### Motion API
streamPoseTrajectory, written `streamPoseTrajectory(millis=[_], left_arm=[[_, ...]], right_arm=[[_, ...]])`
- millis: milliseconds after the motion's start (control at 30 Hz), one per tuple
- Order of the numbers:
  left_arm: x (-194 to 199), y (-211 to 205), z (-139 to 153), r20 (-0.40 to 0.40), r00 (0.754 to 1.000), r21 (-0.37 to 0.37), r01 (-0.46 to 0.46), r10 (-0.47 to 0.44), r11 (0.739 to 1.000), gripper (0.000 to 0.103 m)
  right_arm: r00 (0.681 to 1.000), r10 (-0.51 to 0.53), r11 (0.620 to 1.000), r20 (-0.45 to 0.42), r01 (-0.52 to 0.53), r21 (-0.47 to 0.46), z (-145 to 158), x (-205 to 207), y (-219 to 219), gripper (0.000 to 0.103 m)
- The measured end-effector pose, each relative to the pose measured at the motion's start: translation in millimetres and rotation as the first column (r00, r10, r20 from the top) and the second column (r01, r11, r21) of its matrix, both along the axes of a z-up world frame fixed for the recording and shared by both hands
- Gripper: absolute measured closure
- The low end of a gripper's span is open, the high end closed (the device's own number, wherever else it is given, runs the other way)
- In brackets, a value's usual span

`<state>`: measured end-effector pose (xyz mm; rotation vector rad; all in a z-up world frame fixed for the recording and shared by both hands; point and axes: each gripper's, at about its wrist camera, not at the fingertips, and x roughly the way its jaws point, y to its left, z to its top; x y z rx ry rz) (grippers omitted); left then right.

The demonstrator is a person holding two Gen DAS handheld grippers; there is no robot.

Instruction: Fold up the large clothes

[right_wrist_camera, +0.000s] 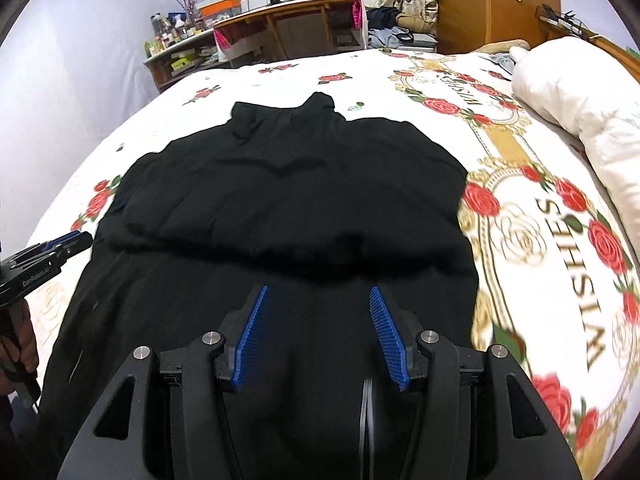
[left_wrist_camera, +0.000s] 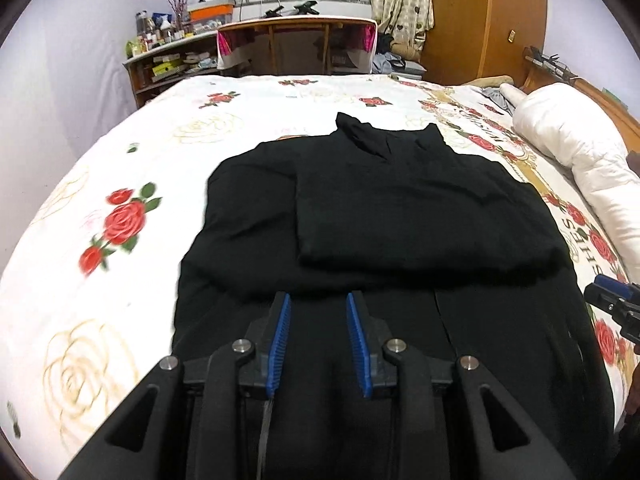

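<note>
With sleeves seemingly folded in, both the left hand-held gripper [left_wrist_camera: 316, 300] and right hand-held gripper [right_wrist_camera: 318, 294] hover spread and empty over the black garment's [left_wrist_camera: 400, 216] lower-frame hem, which needs pinching and lifting toward the collar.

Near hem of the black garment [left_wrist_camera: 360, 208] hidden behind the left gripper [left_wrist_camera: 316, 300]; shelf clutter [left_wrist_camera: 160, 32] too small.

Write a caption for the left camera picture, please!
Open left gripper above a half-folded black garment on a rose-print bedspread.
</note>
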<state>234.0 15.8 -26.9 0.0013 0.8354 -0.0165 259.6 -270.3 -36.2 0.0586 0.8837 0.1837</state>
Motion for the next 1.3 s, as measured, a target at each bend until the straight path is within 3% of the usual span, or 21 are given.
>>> streamPoseTrajectory(millis=[133,367,600,900,967,1133,1300], left_arm=[[-44.0,6.1,4.7,0.032,0.999,0.021,-0.018,0.018,1.0,0.072],[-125.1,19.5,-5.4,0.006,0.999,0.055,-0.048,0.047,0.997,0.064],[-180.2,37.8,-22.9,-0.036,0.997,0.089,-0.063,0.066,0.994,0.054],[-190.7,70.6,-57.5,-0.12,0.979,0.101,-0.153,0.165,0.983,0.051],[-187.6,76.5,-65.6,-0.139,0.972,0.106,-0.173,0.187,0.979,0.05],[-184.8,88.0,-81.0,-0.175,0.96,0.079,-0.205,0.216,0.976,0.038],[-186.8,94.9,-88.2,-0.206,0.955,0.004,-0.216,0.212,0.976,0.033]], right_arm=[[1.0,0.025,1.0,0.003,-0.025,-0.006,0.3,-38.6,2.0,0.04],[0.999,0.013,1.0,-0.038,-0.014,-0.024,-13.1,-117.8,2.8,0.04],[0.998,-0.035,0.999,-0.059,0.035,0.002,-25.1,-179.9,-2.1,0.036],[0.983,-0.149,0.989,-0.111,0.148,-0.01,-40.2,-195.5,-38.0,0.033],[0.969,-0.198,0.979,-0.15,0.203,0.019,-47.4,-192.0,-52.4,0.032],[0.942,-0.268,0.959,-0.201,0.282,0.041,-59.4,-181.8,-73.2,0.031],[0.9,-0.332,0.927,-0.283,0.366,0.078,-74.5,-179.7,-95.2,0.028]])
